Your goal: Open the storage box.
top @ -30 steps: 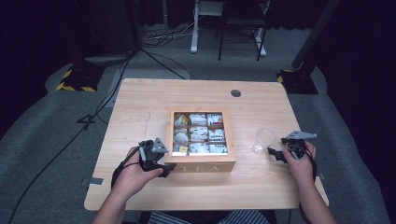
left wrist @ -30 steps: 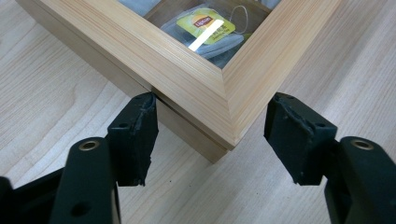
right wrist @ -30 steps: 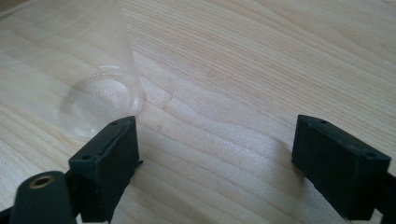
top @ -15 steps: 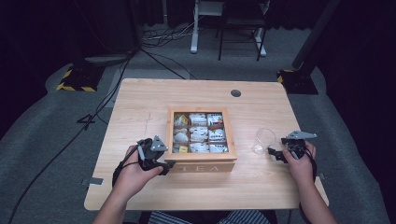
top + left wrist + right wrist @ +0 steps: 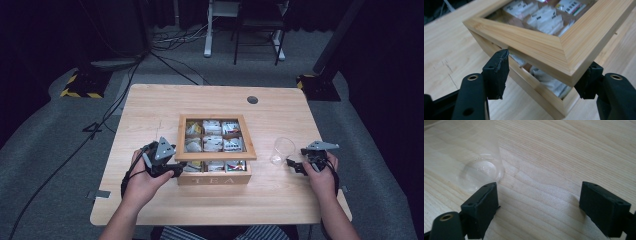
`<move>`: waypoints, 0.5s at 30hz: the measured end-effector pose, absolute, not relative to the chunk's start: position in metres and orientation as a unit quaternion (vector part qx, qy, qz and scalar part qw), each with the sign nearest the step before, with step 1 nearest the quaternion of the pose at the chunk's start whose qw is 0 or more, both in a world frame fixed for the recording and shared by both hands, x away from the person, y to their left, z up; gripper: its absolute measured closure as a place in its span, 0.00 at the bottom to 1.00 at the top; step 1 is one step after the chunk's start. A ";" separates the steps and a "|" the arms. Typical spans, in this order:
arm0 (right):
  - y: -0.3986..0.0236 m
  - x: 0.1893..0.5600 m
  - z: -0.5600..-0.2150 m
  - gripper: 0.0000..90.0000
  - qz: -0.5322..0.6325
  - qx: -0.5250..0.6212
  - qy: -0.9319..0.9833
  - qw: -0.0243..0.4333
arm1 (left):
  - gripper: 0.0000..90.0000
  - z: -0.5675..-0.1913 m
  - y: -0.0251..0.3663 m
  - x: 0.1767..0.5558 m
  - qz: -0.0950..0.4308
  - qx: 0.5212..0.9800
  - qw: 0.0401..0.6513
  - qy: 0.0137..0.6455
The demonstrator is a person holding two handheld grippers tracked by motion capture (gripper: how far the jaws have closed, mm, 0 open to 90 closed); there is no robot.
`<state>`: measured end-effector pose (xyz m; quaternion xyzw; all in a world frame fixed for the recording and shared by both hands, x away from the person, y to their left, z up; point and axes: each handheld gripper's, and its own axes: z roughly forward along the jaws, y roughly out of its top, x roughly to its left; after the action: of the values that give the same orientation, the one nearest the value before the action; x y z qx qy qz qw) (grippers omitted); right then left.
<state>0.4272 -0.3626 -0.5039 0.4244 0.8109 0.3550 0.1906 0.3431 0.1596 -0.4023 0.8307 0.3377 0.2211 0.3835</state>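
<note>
A wooden tea box [image 5: 215, 178] with several compartments of tea bags [image 5: 212, 142] stands mid-table. Its glass-paned lid [image 5: 541, 42] is lifted slightly off the box wall [image 5: 524, 78] at the front-left corner. My left gripper [image 5: 175, 167] [image 5: 546, 65] straddles that lid corner. Its jaws have just been opening, and the lid's lower edge rests on the left fingertip [image 5: 502, 56]. A clear plastic cup [image 5: 283, 150] [image 5: 481, 167] stands upright right of the box. My right gripper [image 5: 296, 165] [image 5: 537, 186] lies open on the table just beside the cup, with nothing between its fingers.
The light wooden table [image 5: 150, 115] has a round cable hole [image 5: 252, 99] at the back right. Cables [image 5: 125, 85] and chair legs stand on the dark floor behind it.
My left gripper has shifted slightly at the box's front-left corner. The right hand and the cup have not moved.
</note>
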 end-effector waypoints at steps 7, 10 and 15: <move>-0.362 0.427 -0.504 0.18 0.355 0.424 0.811 0.191 | 0.39 -0.397 0.159 0.345 0.242 0.822 0.397 0.330; -0.362 0.427 -0.504 0.18 0.356 0.424 0.811 0.191 | 0.40 -0.394 0.159 0.345 0.247 0.818 0.402 0.328; -0.362 0.427 -0.504 0.18 0.355 0.424 0.811 0.191 | 0.41 -0.391 0.160 0.348 0.240 0.817 0.406 0.331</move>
<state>0.4267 -0.3623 -0.5040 0.4244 0.8107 0.3554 0.1907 0.3476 0.1600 -0.3909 0.8174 0.3314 0.2398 0.4056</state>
